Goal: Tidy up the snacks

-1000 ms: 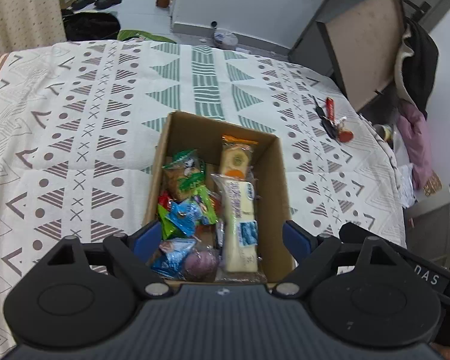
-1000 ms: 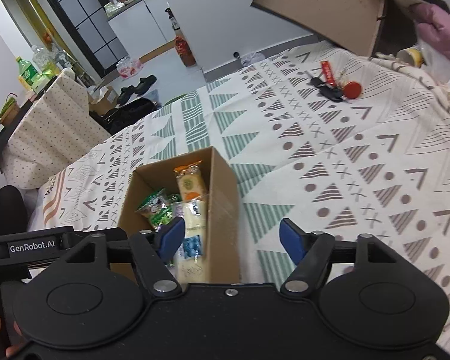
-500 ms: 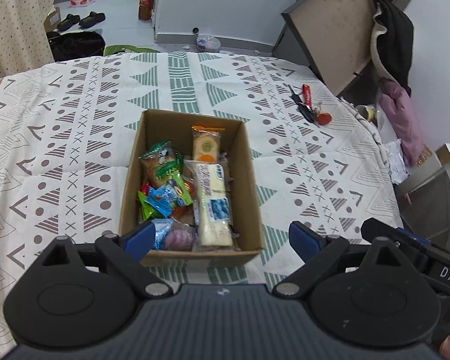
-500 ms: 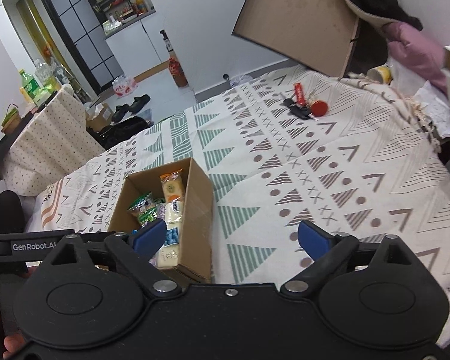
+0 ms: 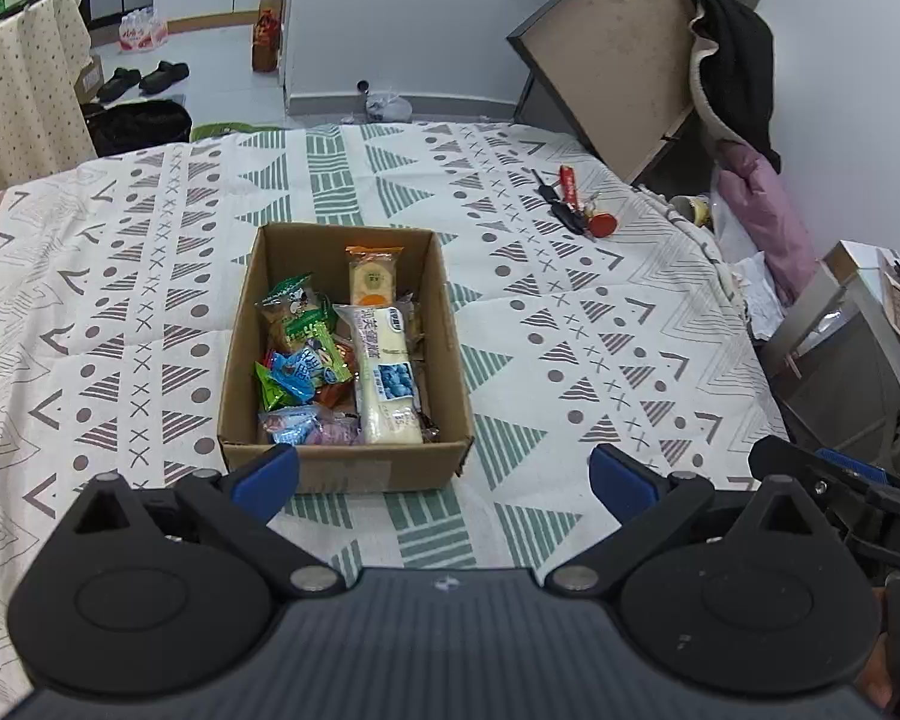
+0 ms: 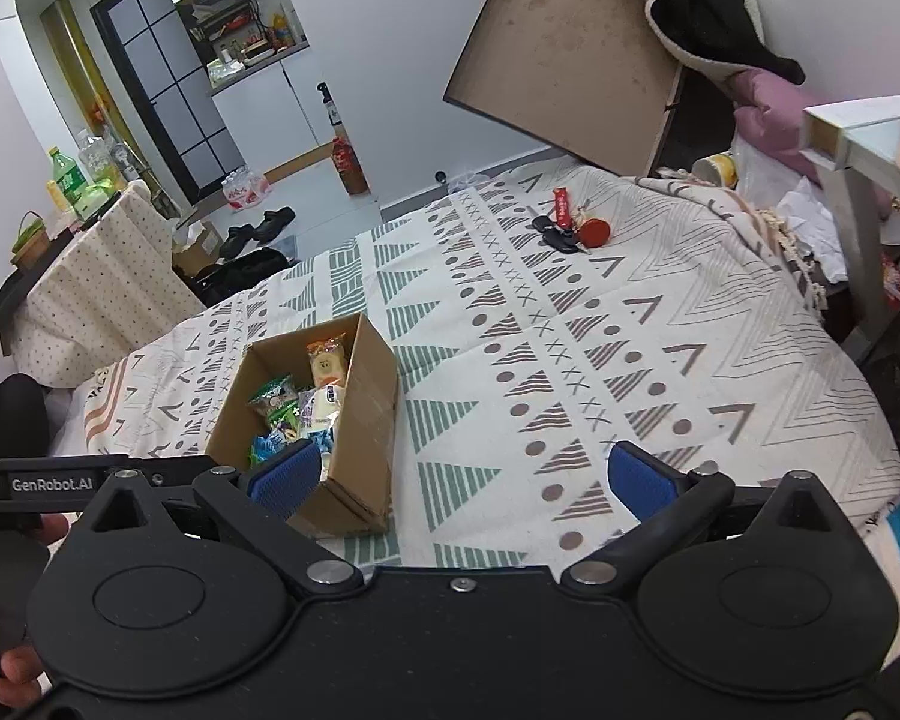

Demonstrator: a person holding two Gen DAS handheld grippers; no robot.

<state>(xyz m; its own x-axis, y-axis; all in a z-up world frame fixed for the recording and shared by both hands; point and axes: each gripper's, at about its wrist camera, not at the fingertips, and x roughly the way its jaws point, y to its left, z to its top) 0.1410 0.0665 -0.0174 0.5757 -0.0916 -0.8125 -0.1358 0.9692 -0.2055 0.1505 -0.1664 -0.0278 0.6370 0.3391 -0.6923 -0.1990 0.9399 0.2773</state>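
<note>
On the patterned bedspread [image 5: 150, 312], an open cardboard box [image 5: 345, 468] sits upright, filled with wrapped snacks: a long blueberry-print packet [image 5: 387, 375] along its right side, an orange-topped biscuit packet [image 5: 373, 279] at the far end, green and blue wrappers [image 5: 297, 354] on the left. Left gripper [image 5: 444, 477]: jaws wide, empty, held above the bedspread just short of the box's near wall. Right gripper [image 6: 462, 474]: jaws wide, empty, with the box [image 6: 366, 420] by its left finger. Keys with a red tag [image 5: 573, 207] lie well apart, far right.

Right gripper [image 6: 459, 474] gapes empty above a patterned bedspread [image 6: 630, 360]; snack-filled box [image 6: 366, 420] sits left, keys [image 6: 570, 231] far.
</note>
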